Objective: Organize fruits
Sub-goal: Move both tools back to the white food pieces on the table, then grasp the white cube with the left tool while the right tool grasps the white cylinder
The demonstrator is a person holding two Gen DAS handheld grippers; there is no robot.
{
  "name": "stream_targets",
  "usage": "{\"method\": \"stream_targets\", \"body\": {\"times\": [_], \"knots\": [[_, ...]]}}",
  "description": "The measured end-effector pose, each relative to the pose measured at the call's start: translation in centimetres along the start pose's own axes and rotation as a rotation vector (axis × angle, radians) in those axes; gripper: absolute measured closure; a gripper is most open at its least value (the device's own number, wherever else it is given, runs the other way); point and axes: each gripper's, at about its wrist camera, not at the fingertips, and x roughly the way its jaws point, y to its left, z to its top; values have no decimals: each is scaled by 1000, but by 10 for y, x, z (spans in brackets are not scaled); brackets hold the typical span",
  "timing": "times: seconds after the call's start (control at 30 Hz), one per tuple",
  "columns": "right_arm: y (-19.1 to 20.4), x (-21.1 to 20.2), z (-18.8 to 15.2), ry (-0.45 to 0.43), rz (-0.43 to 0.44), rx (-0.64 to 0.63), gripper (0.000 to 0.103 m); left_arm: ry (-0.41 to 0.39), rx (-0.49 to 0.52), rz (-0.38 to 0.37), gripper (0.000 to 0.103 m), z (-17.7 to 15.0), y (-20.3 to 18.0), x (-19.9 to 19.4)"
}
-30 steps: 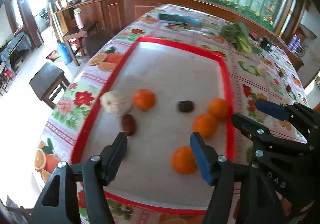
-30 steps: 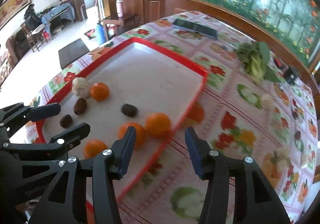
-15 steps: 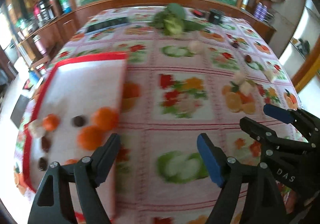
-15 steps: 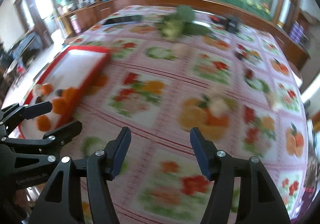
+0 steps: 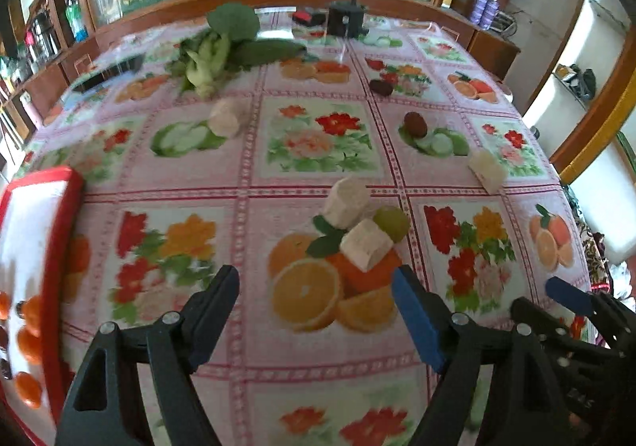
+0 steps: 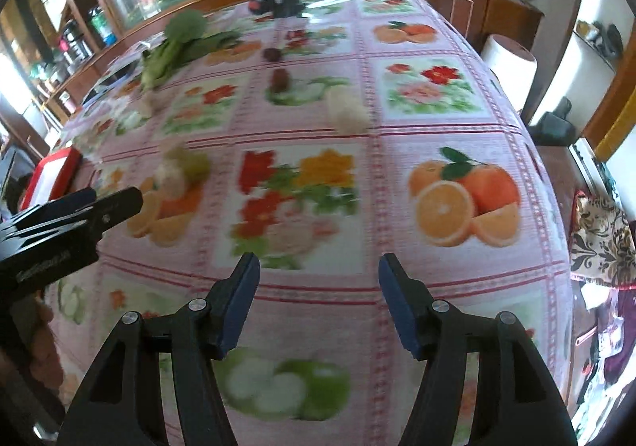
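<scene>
Both grippers over a table spread with a fruit-and-flower print cloth. Left gripper with fingers spread wide, nothing between them but the printed orange picture. Right gripper with fingers spread, likewise empty, over a printed flower square.

Just beyond the left fingers, a small cluster: two pale cut chunks touching each other, with a green round fruit just behind them on the right. Another pale chunk farther right, near the table's right edge. Two dark brown fruits farther off, one on a printed green patch, one beyond it. A further pale chunk to the far left, near a heap of leafy greens.

At the left edge, a red-rimmed tray holding several oranges, blurred and partly cut off. At the far end, a small black object, too blurred to name.

Right view strongly blurred; same cluster visible to the left there, beside the left gripper's black body.
</scene>
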Motion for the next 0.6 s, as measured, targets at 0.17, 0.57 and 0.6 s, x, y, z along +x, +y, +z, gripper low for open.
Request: {"method": "stream_targets", "body": {"times": [0.17,0.57,0.6], "knots": [[-24,7,16,-16,9,18,41,16,-41,-24,21,6,-5,18],[-19,54,80,-52,-9,-41,33,-12,-45,-26,21,9,-10,26],[-13,57,82,-55,-24,-78,33,-13,-45,-29,21,10,-9,26]]}}
